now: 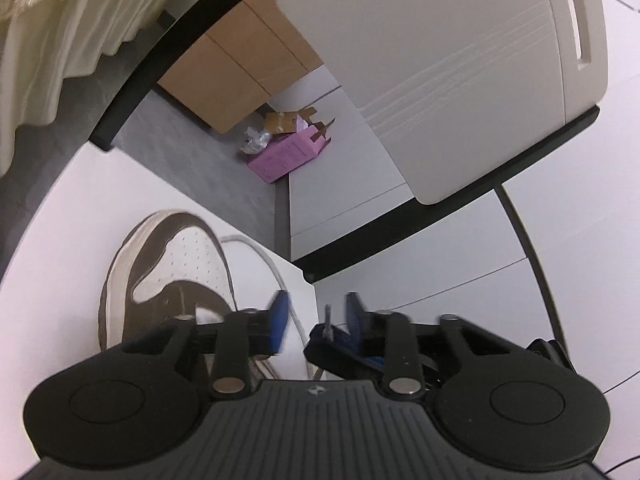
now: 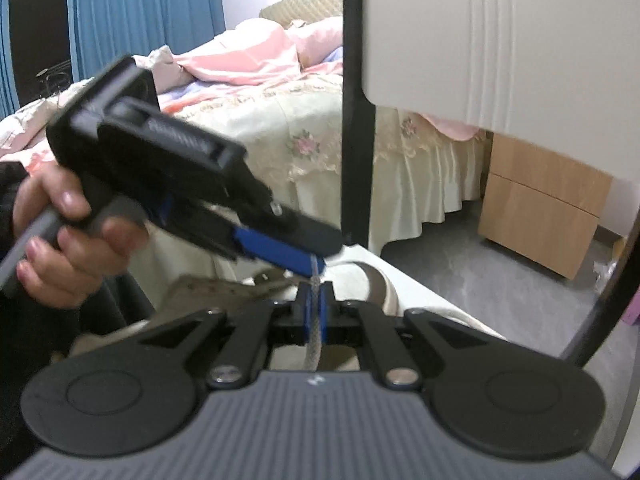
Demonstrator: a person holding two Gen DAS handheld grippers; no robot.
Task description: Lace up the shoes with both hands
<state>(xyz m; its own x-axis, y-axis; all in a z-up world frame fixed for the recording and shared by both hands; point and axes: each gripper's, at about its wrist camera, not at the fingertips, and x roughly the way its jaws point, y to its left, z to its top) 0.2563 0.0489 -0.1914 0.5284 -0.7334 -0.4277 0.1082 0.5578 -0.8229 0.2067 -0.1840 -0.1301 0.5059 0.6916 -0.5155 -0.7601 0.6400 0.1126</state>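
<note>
white chair (image 1: pixel 460 80) ahead, pink box (image 1: pixel 286 152) on floor, bed (image 2: pixel 280 120) behind

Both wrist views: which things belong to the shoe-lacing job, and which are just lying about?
Job in hand:
- shoe
- lace, clamped in the right gripper
- left gripper, jaws apart

Lying about:
- pink box
- wooden cabinet
- bed

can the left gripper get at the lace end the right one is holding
Probably yes: the left gripper is open with nothing between its pads, and it sits right by the lace pinched in the right gripper.
</note>
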